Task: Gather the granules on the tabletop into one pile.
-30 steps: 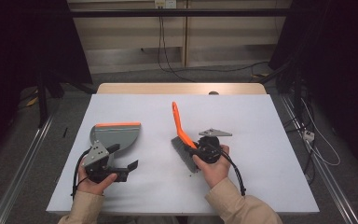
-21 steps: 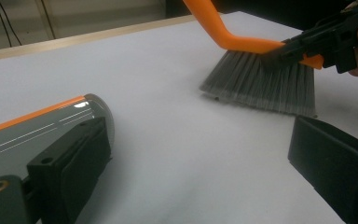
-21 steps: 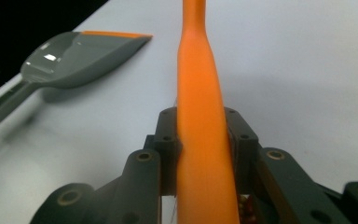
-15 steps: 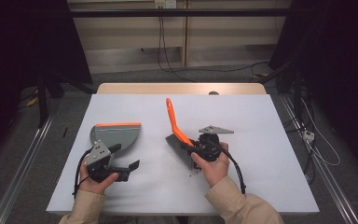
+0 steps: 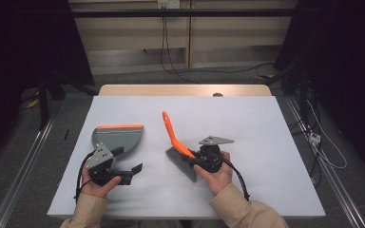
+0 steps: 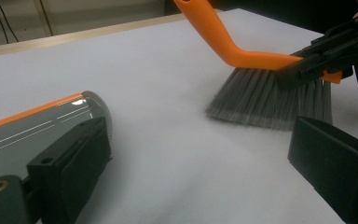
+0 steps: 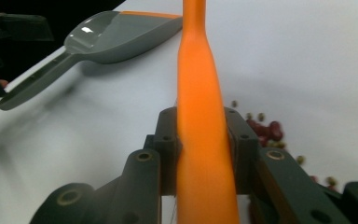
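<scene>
1. Two hands come in at the near edge of the white tabletop, each holding a gripper.
2. The left gripper sits near the left side. Its jaws are wide apart and hold nothing.
3. The right gripper is to the right of the middle. Its jaws are squeezed tight on the orange handle of the brush.
4. The brush bristles are grey and touch the tabletop just left of the right gripper. The handle tilts up and away toward the far side.
5. The grey dustpan with an orange edge lies flat just beyond the left gripper, its handle next to one jaw.
6. In the right gripper view, small red and tan bits lie on the tabletop just beside the brush.
7. Past the far edge, cables hang down to the floor.
</scene>
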